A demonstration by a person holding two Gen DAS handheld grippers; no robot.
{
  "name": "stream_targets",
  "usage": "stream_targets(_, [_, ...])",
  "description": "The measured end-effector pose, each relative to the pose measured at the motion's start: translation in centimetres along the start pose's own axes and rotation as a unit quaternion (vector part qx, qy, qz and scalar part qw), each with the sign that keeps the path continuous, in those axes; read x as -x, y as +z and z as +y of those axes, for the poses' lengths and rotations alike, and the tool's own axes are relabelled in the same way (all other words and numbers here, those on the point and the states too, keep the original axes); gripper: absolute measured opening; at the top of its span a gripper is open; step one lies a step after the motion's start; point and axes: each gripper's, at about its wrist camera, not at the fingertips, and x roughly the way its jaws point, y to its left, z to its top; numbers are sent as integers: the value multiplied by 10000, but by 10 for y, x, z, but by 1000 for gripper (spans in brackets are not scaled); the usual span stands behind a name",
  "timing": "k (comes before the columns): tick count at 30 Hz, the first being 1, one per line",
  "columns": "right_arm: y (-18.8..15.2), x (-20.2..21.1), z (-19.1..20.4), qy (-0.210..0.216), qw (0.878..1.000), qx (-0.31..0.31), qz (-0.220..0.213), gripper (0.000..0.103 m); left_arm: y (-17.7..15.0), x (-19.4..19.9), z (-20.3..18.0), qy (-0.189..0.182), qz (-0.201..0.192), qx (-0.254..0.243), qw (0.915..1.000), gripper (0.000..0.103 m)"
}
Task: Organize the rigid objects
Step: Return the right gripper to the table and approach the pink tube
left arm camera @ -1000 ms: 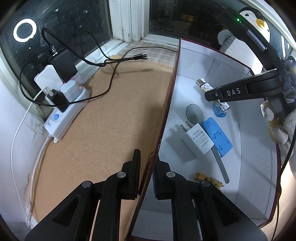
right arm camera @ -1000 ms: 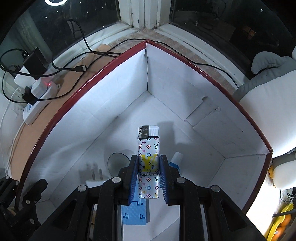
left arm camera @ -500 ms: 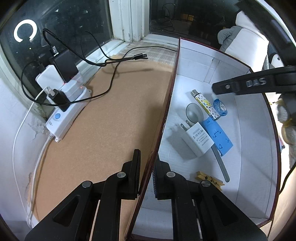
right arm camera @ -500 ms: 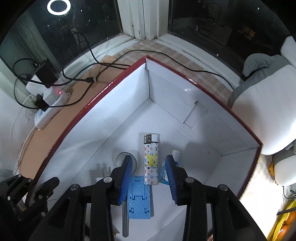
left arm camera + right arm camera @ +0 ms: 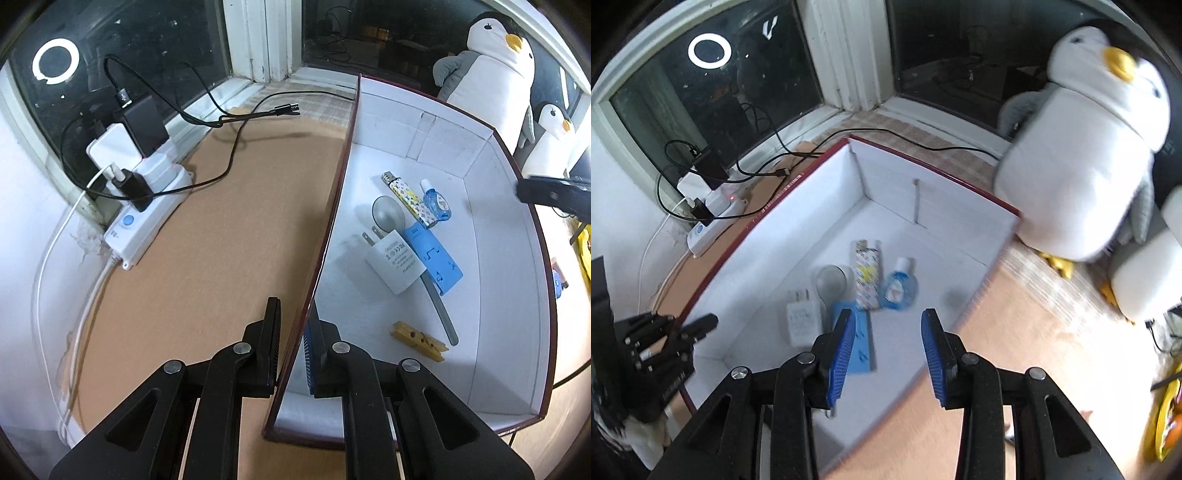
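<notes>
Left gripper (image 5: 291,343) was clamped on the box (image 5: 332,206) wall, steadying it. Right gripper (image 5: 888,343) hung above the box, jaws apart, nothing between them. The lighter (image 5: 867,280) lay inside, between spoon (image 5: 832,282) and small blue bottle (image 5: 899,288), near charger (image 5: 802,321) and clothespin (image 5: 419,340). Several items were boxed; any left weren't visible.
</notes>
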Motion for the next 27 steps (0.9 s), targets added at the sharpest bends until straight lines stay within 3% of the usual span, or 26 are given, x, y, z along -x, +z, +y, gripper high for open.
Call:
stream_targets(7, [-42,27,-35,26,9989,-422,-191,35,-9,7,-1,10,62,33,10000,10])
stream_targets(14, [-94,43,-74,-107,9956,-899,-242,37,-13,14,-3,54,34,41,10000,17])
stream_targets(27, [-195,72,-172,-519,9779,-2008,-270,41,-15,19,-8,182,12,29,9998,19])
